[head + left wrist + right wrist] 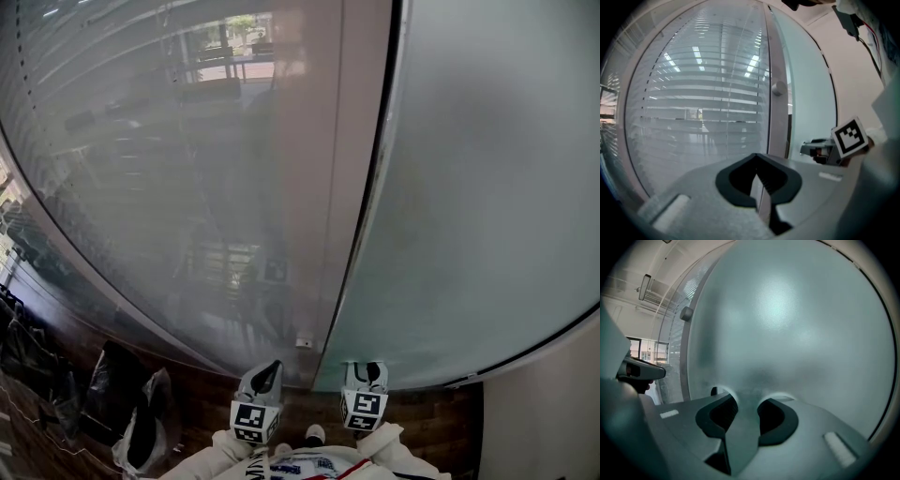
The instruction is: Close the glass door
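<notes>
The frosted glass door [487, 187] fills the right of the head view, and its dark edge [377, 178] runs next to a pale post. Left of the post stands a glass wall with blinds [169, 169]. My right gripper [368, 375] points at the door's lower part, close to the frosted pane [787, 324]; its jaws stand apart with only glass showing between them. My left gripper [265, 380] is shut and empty, aimed at the post [776, 117], which carries a round knob [777, 88]. The knob [686, 313] also shows in the right gripper view.
Dark bags [122, 403] lie on the wooden floor at the lower left. A white wall [553, 412] closes the lower right corner. A small floor fitting [303, 342] sits at the post's base. My shoe [315, 434] shows between the grippers.
</notes>
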`<move>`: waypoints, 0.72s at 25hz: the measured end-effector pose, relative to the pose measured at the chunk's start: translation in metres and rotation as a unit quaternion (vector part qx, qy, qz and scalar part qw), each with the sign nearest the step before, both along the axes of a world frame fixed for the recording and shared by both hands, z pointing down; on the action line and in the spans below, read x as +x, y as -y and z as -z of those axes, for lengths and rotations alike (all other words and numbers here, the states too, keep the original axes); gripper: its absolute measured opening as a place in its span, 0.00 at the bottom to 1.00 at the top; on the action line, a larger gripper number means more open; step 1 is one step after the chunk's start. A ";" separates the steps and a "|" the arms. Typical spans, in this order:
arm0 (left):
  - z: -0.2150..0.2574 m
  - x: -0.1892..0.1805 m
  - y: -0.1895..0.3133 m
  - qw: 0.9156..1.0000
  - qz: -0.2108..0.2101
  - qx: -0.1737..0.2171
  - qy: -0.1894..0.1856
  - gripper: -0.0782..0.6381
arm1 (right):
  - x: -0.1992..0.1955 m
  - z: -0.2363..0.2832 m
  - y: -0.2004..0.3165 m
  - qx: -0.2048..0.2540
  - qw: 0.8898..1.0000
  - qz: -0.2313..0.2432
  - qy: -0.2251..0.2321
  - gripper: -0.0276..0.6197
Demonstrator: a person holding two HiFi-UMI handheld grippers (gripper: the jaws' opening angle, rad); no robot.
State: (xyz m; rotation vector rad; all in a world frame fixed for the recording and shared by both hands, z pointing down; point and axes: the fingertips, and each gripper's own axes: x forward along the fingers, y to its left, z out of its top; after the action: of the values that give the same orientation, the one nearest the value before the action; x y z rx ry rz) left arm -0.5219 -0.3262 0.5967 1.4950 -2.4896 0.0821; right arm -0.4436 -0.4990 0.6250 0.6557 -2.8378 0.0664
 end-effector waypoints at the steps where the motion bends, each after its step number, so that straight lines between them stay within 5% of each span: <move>1: -0.001 0.000 0.000 1.000 0.001 -0.001 -0.001 0.11 | -0.001 0.000 0.001 0.000 1.000 -0.001 0.000 0.23; 18: 0.002 -0.006 -0.004 1.000 0.020 -0.003 -0.001 0.11 | -0.024 -0.002 0.020 0.000 1.000 -0.015 -0.004 0.23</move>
State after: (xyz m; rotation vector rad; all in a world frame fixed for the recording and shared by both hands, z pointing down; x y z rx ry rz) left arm -0.5281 -0.3220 0.5951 1.4417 -2.5149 0.0809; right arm -0.4680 -0.5192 0.6275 0.6977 -2.8210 0.0680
